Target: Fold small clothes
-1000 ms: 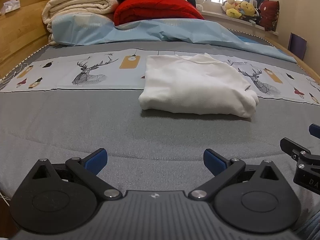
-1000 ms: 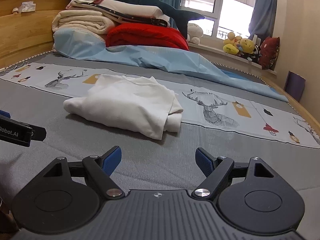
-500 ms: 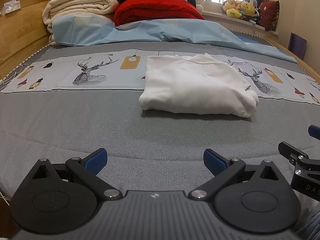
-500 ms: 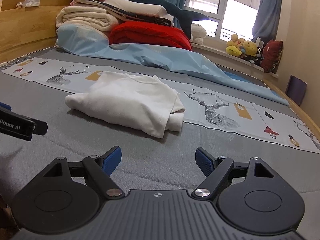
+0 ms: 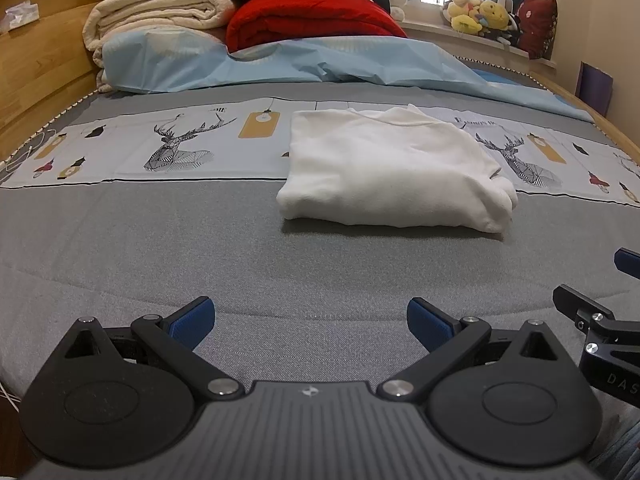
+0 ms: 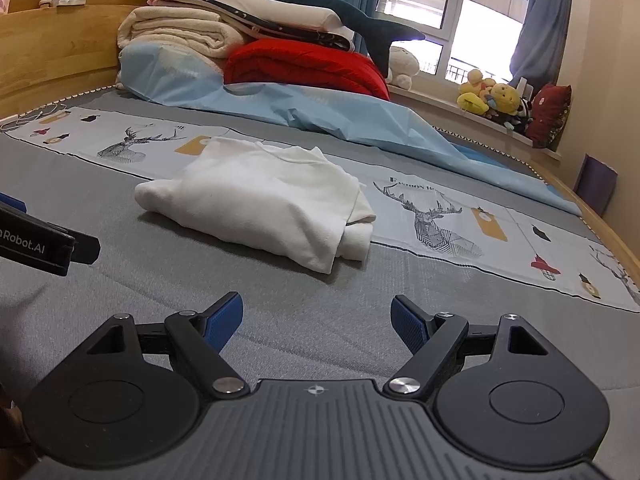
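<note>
Nothing has really shifted: the folded white top (image 5: 394,176) lies on my grey bed cover (image 5: 160,248) as before. My left gripper (image 5: 311,320) and right gripper (image 6: 317,318) hover spread and empty, seemingly well short of it.

In the right wrist view the whole scene is tilting very slightly. Its left side is rising, so the left gripper (image 6: 48,242) at the left edge is now sitting a little higher in the picture. The folded white garment (image 6: 260,204) is also drifting a little up, while the plush toys (image 6: 492,98) on the right are sinking a little. In the left wrist view, the right gripper (image 5: 600,320) at the right edge is showing slightly lower and a bit further in than before.
</note>
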The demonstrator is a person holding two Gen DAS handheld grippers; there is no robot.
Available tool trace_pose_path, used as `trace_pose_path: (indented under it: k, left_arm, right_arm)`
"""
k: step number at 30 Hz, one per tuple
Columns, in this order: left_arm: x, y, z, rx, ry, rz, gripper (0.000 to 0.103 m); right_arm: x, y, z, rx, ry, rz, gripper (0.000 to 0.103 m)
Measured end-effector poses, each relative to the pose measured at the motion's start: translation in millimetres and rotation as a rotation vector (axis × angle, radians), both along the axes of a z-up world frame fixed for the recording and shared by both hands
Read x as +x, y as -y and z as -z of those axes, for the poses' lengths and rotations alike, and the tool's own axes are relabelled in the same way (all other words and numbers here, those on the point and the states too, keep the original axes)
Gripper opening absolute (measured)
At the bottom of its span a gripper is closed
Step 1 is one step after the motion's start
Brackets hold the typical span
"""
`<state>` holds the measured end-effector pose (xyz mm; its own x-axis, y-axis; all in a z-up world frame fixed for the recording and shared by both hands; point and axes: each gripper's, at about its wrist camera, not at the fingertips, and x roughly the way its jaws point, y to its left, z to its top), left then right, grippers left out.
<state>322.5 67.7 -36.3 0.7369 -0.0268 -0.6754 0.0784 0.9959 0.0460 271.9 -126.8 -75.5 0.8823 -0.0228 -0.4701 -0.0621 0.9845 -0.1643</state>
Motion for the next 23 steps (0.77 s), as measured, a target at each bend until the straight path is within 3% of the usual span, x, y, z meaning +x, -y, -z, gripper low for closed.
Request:
trace_pose_path:
  k: [15,23]
  left_arm:
    - [0.0,1.7,1.2,0.004,0.002,0.006,0.102]
    - [2.2,-3.0,1.5,-0.038,-0.017,-0.011,0.102]
  right_arm:
    - [0.6,-0.4,-0.4,-0.004,-0.003,-0.004,0.082]
    - [-1.0,0.6,-0.2,-0.009,-0.001,-0.009,0.082]
